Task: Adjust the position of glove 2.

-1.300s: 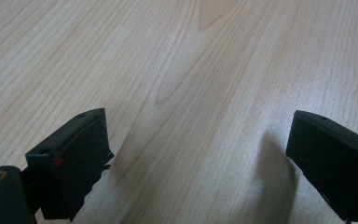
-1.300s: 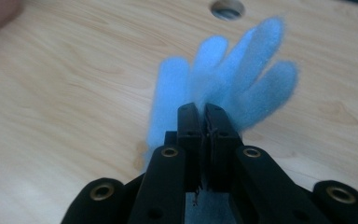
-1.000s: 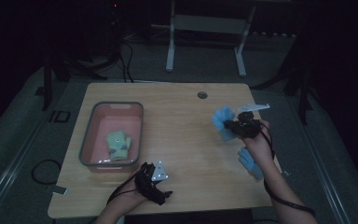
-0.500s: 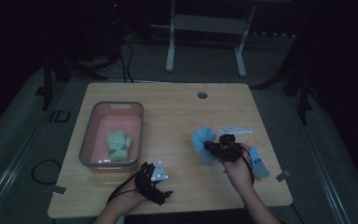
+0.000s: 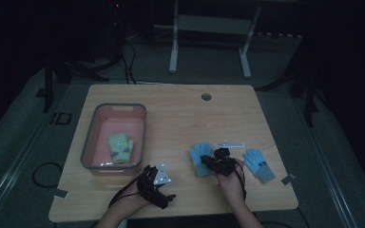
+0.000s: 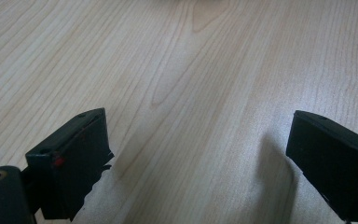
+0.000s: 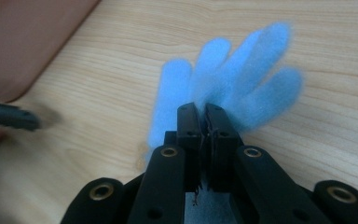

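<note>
Left of the wooden table's (image 5: 180, 118) middle sits our landmark, the pink bin (image 5: 91, 142), with a pale green glove (image 5: 120, 148) lying inside it. Just off the bin's near right corner we have the left gripper (image 5: 164, 190) resting low over bare wood, its jaws standing wide apart with nothing between them, as the left gripper view makes plain. Moving on, well to the right of the bin, we find the right gripper (image 7: 204, 114) with its jaws pinched tight on the cuff end of a blue glove (image 7: 223, 79). That glove's fingers fan out away from the claw, and its long axis runs from the jaws toward the bin side of the table. So the bin lies to the glove's left, across open wood, and we judge the right hand is the one to carry it there, since the left holds nothing. Farther right again, well clear of the bin, a second blue glove (image 5: 259, 164) lies flat near the table's right edge, with a small white strip (image 5: 228, 144) just beyond the held glove.
</note>
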### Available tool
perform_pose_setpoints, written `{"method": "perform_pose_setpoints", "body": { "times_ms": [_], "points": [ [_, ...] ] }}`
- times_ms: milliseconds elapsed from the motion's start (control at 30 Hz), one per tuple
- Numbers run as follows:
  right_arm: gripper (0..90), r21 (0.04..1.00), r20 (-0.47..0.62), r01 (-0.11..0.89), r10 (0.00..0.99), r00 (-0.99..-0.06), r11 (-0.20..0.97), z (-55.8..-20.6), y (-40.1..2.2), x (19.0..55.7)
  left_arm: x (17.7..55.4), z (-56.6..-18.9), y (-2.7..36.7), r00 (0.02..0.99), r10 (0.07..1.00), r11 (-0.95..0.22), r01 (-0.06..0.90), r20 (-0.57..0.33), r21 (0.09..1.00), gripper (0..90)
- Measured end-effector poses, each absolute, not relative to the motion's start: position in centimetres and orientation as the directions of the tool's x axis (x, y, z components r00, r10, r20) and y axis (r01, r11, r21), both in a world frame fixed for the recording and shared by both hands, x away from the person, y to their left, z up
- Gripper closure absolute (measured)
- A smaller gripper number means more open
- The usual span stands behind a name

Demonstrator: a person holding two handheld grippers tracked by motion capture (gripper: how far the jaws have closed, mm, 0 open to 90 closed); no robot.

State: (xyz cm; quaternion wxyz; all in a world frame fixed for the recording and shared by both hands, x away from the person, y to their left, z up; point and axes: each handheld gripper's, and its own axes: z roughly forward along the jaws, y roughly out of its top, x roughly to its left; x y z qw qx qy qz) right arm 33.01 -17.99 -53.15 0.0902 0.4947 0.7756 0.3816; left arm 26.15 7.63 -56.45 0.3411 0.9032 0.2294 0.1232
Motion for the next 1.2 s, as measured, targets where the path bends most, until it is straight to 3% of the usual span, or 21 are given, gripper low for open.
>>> {"method": "perform_pose_setpoints", "body": {
  "times_ms": [100, 200, 267, 567, 833, 1200],
  "points": [
    [82.9, 0.67, 0.228, 0.709, 0.846, -0.482, 0.223, -54.1, -17.8, 33.3, 26.2, -56.5, 7.7, 0.864, 0.501, -0.655, 0.336, 0.055, 0.677, 6.4],
    [71.0, 0.672, 0.204, 0.703, 0.854, -0.479, 0.233, -55.0, -17.7, 33.5, 26.2, -56.4, 7.8, 0.864, 0.502, -0.643, 0.339, 0.043, 0.686, 6.4],
    [68.6, 0.676, 0.192, 0.697, 0.856, -0.48, 0.239, -55.1, -17.8, 33.6, 26.2, -56.5, 7.8, 0.864, 0.501, -0.646, 0.339, 0.046, 0.684, 6.4],
    [57.2, 0.708, 0.177, 0.65, 0.821, -0.543, 0.277, -53.1, -18.7, 33.3, 26.1, -56.6, 7.7, 0.865, 0.498, -0.66, 0.337, 0.055, 0.672, 6.4],
    [56.7, 0.72, 0.125, 0.581, 0.751, -0.648, 0.381, -51.7, -21.7, 33.4, 26.1, -56.6, 7.8, 0.871, 0.488, -0.665, 0.333, 0.052, 0.668, 6.4],
    [56.1, 0.735, 0.077, 0.545, 0.748, -0.659, 0.404, -50.7, -26.6, 33.7, 26.1, -56.7, 7.8, 0.868, 0.494, -0.659, 0.336, 0.05, 0.672, 6.4]
  ]
}}
